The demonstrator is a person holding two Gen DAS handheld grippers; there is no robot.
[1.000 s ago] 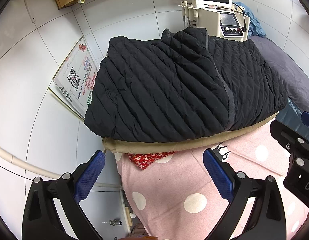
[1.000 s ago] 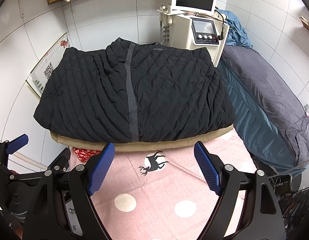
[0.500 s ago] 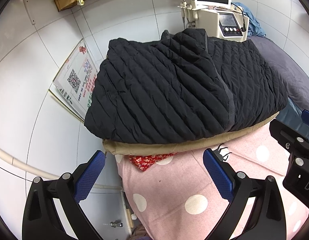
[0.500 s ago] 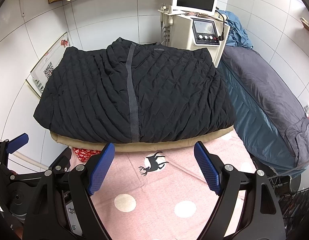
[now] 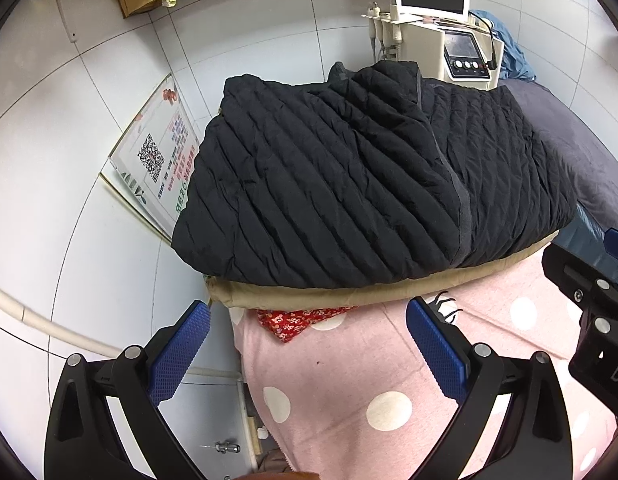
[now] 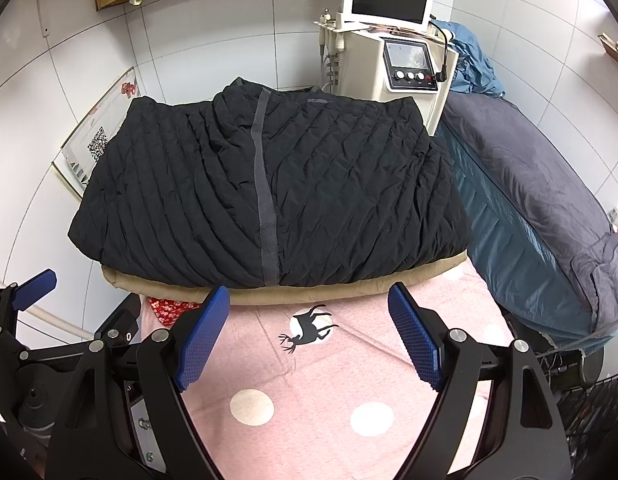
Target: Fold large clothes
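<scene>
Presently the black quilted jacket [image 6: 269, 196] lies folded flat on a tan garment [image 6: 309, 294], ahead of and beyond both claws, touching neither. Left claw [image 5: 309, 344]: fingers spread wide, nothing between them; the jacket's near edge sits just past its fingertips, and a red patterned cloth [image 5: 297, 320] pokes out from under the tan layer between the blue pads [image 5: 437, 352]. Right claw [image 6: 309, 332]: fingers likewise spread, empty, hovering over a pink dotted blanket [image 6: 309, 400] with a deer print [image 6: 307, 326] directly between its tips. The jacket's grey zip band [image 6: 265, 200] runs away from the right claw, slightly to its left. A white machine with a screen [image 6: 393, 36] stands beyond the jacket.
</scene>
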